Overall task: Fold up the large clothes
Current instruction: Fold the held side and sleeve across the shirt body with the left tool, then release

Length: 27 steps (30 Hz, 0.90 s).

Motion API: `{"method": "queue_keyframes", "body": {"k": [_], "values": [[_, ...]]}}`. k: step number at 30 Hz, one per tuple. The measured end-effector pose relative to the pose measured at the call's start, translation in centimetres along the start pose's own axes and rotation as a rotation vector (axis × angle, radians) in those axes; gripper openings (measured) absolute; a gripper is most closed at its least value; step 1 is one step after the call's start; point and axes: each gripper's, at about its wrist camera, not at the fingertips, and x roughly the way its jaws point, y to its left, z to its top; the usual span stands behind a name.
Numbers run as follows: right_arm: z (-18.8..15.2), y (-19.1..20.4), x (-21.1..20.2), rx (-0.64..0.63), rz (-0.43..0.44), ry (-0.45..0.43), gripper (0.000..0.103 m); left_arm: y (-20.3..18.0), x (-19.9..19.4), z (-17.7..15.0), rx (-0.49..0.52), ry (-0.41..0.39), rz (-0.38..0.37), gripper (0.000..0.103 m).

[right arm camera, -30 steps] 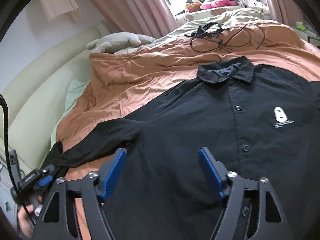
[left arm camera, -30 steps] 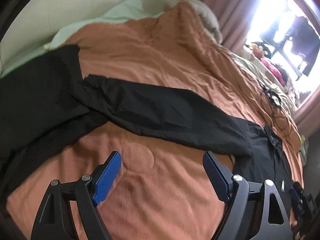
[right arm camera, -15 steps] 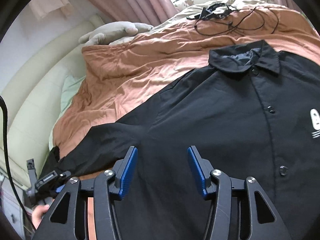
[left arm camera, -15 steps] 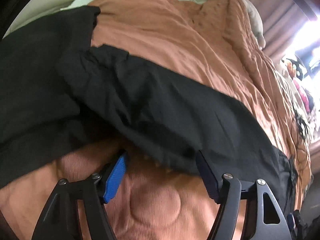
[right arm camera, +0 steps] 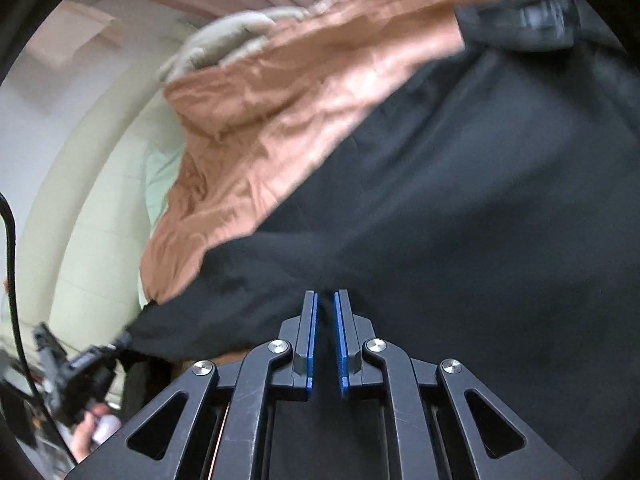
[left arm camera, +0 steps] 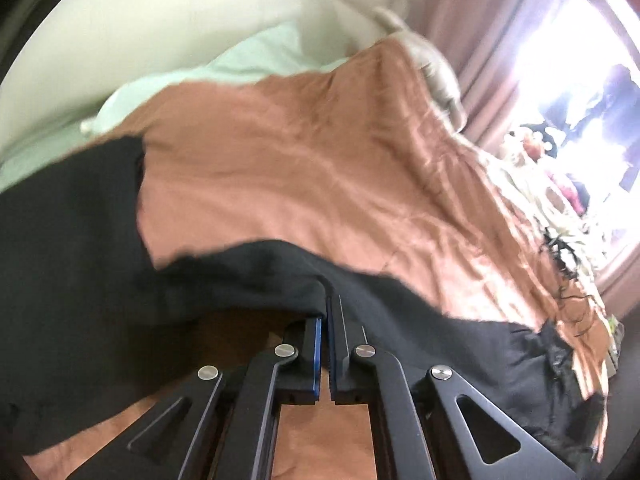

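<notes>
Your left gripper [left arm camera: 326, 312] has its blue-padded fingers [left arm camera: 317, 344] pressed almost together, pinching the lower edge of the black sleeve [left arm camera: 248, 280] of the black shirt [right arm camera: 460, 220]. That sleeve runs across the brown bedspread [left arm camera: 300, 176] toward the shirt body at the bed's right side. Your right gripper [right arm camera: 326, 304] is nearly closed too, with a narrow slot between its pads and a fold of the shirt's black cloth caught there, near where sleeve meets body. The shirt lies spread over the bedspread, its collar [right arm camera: 516, 20] toward the far edge. A pale green pillow [left arm camera: 240, 68] sits by the cream headboard [left arm camera: 160, 32]; a grey plush toy [right arm camera: 224, 40] lies at the bedspread's far corner.
</notes>
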Motion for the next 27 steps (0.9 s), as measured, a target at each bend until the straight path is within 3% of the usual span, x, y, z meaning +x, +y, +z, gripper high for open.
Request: {"method": "queue_keyframes", "body": {"k": [3, 9, 10, 11, 13, 18, 22, 27], "values": [[-0.2, -1.6, 1.7, 0.095, 0.09, 0.082, 0.009, -2.3, -1.6, 0.7, 0.038, -0.022, -0.031, 0.002], [0.1, -1.1, -1.9, 0.109, 0.113, 0.054, 0.011, -8.9, -5.2, 2.3, 0.132, -0.081, -0.119, 0.002], [0.1, -1.1, -2.9, 0.118, 0.12, 0.047, 0.022, -10.1, -5.8, 2.4, 0.145, -0.082, -0.141, 0.002], [0.1, -1.0, -4.6, 0.126, 0.134, 0.023, 0.046, -11.0, -6.2, 2.4, 0.155, -0.082, -0.16, 0.002], [-0.1, -1.0, -7.9, 0.129, 0.156, -0.042, 0.071, -13.3, -7.1, 2.6, 0.179, -0.084, -0.203, 0.002], [-1.6, -2.0, -15.6, 0.141, 0.16, -0.166, 0.072, -19.4, -9.0, 2.5, 0.252, -0.093, -0.282, 0.002], [-2.9, -3.2, -20.9, 0.112, 0.068, -0.236, 0.072, -23.4, -9.9, 1.7, 0.315, -0.089, -0.34, 0.002], [-5.2, -7.2, -25.8, 0.168, -0.042, -0.278, 0.072, -27.2, -9.9, 0.0, 0.389, -0.069, -0.385, 0.002]]}}
